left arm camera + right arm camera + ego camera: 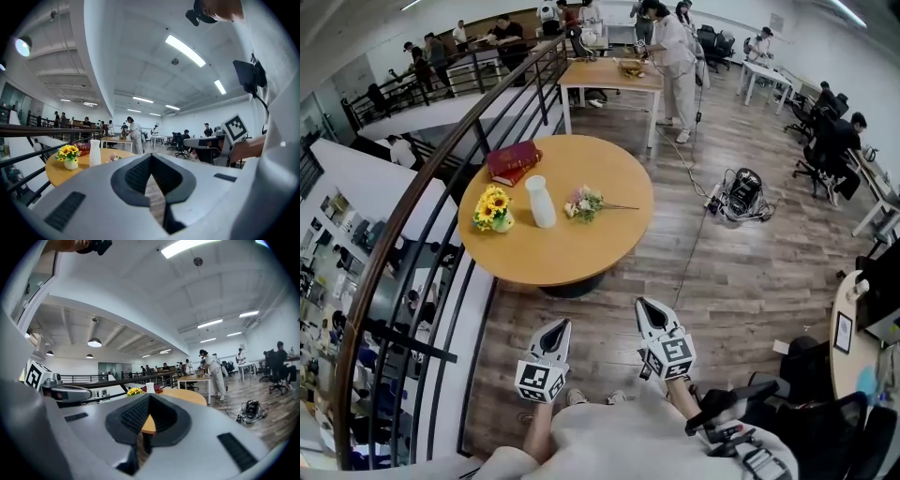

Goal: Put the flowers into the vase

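A: Where are the flowers?
B: The pink-and-white flower bunch (pixel 584 203) lies flat on the round wooden table (pixel 581 258). In the head view it's just right of the white vase (pixel 540 201), not touching it, stems pointing away.
A: Vase state?
B: Upright, near the table's middle.
A: Neighbours?
B: The sunflower pot (pixel 492 209) is just beside the vase on its other side. The red books (pixel 513 161) are stacked beyond the vase, by the far table edge. A black railing (pixel 441 169) curves past on the sunflower side.
A: Grippers?
B: The left gripper (pixel 560 330) and right gripper (pixel 647 311) are both well apart from the vase, off the table over the wood floor (pixel 722 272) on the near side. Both pairs of jaws are clenched tip to tip with nothing in them, and the right one sits slightly nearer the vase.
A: Background?
B: A person in white (pixel 678 58) stands at a rectangular table far beyond the vase.
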A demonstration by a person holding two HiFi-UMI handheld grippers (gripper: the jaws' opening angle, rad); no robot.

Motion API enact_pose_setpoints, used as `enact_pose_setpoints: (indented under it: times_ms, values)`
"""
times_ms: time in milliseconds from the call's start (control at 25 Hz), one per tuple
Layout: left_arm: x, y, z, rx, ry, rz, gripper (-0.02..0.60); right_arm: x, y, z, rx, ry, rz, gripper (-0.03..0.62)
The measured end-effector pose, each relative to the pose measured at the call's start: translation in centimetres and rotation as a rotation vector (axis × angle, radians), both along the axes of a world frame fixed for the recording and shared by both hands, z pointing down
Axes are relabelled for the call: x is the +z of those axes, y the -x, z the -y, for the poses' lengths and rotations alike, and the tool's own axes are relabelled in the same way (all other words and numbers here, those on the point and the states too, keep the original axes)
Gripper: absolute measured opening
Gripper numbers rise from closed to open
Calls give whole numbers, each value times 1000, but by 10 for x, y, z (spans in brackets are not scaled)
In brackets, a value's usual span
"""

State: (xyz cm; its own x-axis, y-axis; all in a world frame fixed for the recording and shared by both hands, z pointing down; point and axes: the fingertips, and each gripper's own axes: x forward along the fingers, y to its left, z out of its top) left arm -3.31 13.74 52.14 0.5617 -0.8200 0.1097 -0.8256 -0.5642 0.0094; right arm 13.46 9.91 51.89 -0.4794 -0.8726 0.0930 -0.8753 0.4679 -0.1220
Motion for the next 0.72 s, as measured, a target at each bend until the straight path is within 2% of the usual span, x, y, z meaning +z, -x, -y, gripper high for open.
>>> enact_pose_setpoints:
  times_ms: [280, 720]
  values:
    - [1, -11, -7, -18, 7, 13, 6, 0, -3, -9, -50, -8, 25, 9]
    - [7, -29, -1, -6, 15, 20, 6, 6, -17, -4, -44, 0, 35, 8]
